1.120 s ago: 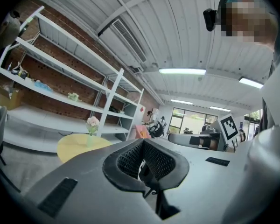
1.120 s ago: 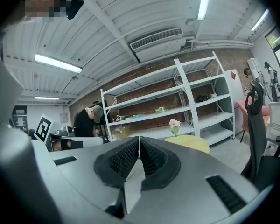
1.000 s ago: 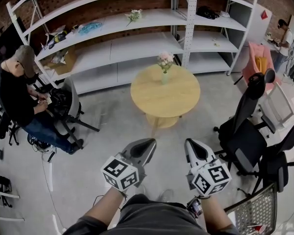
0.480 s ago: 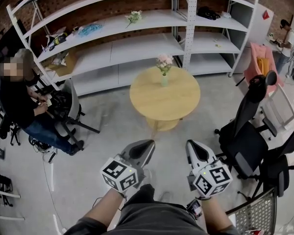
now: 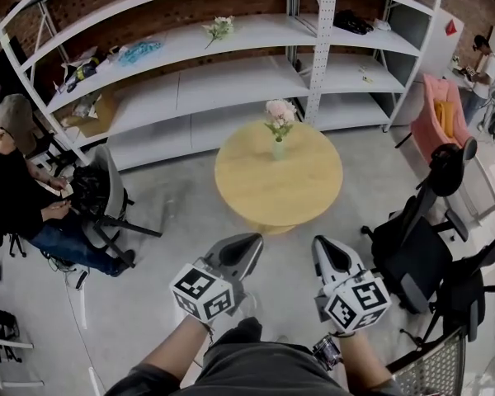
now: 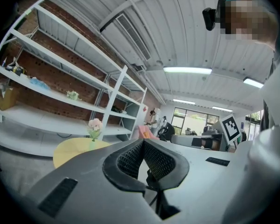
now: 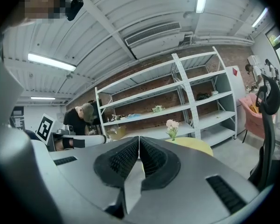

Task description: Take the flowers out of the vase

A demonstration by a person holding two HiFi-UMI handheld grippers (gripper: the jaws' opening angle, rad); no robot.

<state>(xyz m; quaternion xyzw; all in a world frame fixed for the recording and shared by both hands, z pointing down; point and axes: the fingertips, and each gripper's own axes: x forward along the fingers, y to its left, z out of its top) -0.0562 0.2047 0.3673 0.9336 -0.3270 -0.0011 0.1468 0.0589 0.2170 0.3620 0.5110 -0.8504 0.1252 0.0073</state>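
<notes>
- Basically, white shelving (image 5: 190, 81) stands behind the round table (image 5: 278, 184); nothing on the task has begun.
- Black office chairs (image 5: 412, 242) stand right of the table, and a seated person (image 5: 16, 180) is left of it.
- Left gripper (image 5: 246, 240) and right gripper (image 5: 323, 244) hang on the near side of the table, well apart from it. Each has its jaws pressed together with nothing between them.
- Vase (image 5: 278, 149): small, pale green, upright on the far part of the table, holding only the flowers. It probably tips easily, so one gripper should steady it.
- Flowers (image 5: 280, 114): pink heads and green leaves, standing in the vase. They are likely light, soft and easily crushed. Best to pinch the stems just above the rim and lift straight up.
</notes>
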